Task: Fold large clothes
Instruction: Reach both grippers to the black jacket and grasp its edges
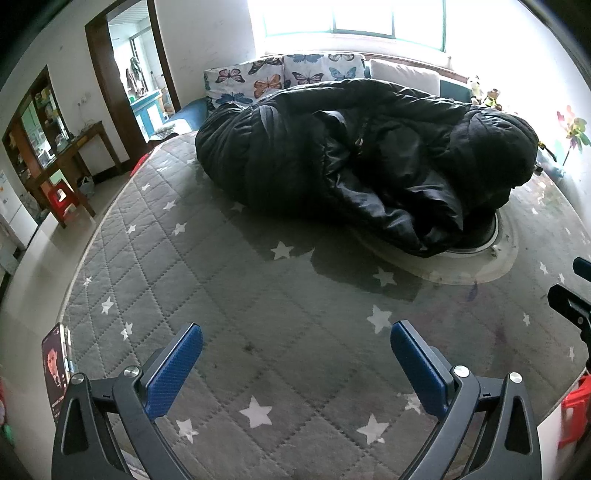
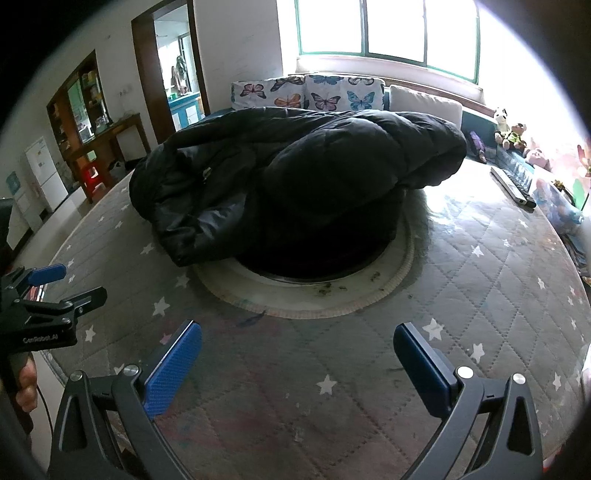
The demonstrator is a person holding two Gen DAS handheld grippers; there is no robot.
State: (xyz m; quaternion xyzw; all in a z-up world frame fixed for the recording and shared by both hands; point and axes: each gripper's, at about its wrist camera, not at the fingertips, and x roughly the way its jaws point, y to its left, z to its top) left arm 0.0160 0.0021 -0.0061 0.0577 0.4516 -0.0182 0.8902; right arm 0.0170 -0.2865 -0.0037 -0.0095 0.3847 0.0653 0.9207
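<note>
Here, line by line:
Coat: a large black puffer coat (image 1: 354,155) lies bunched in a heap on the far half of the round table (image 1: 229,295), partly over the dark round opening (image 2: 317,266) at the table's centre.
Table cover: grey quilted cloth with white stars, bare in front of both tools.
Left gripper (image 1: 295,362): fingers spread wide, nothing between them, poised above the near edge of the table, well apart from the coat.
Right gripper (image 2: 297,363): fingers likewise wide apart and empty, over the near edge, apart from the coat.
Phone (image 1: 55,369): at the table's left rim, screen lit.
Behind: butterfly cushions (image 2: 306,94) under a bright window (image 2: 388,29).
Remote control (image 2: 511,186): on the table's far right.
</note>
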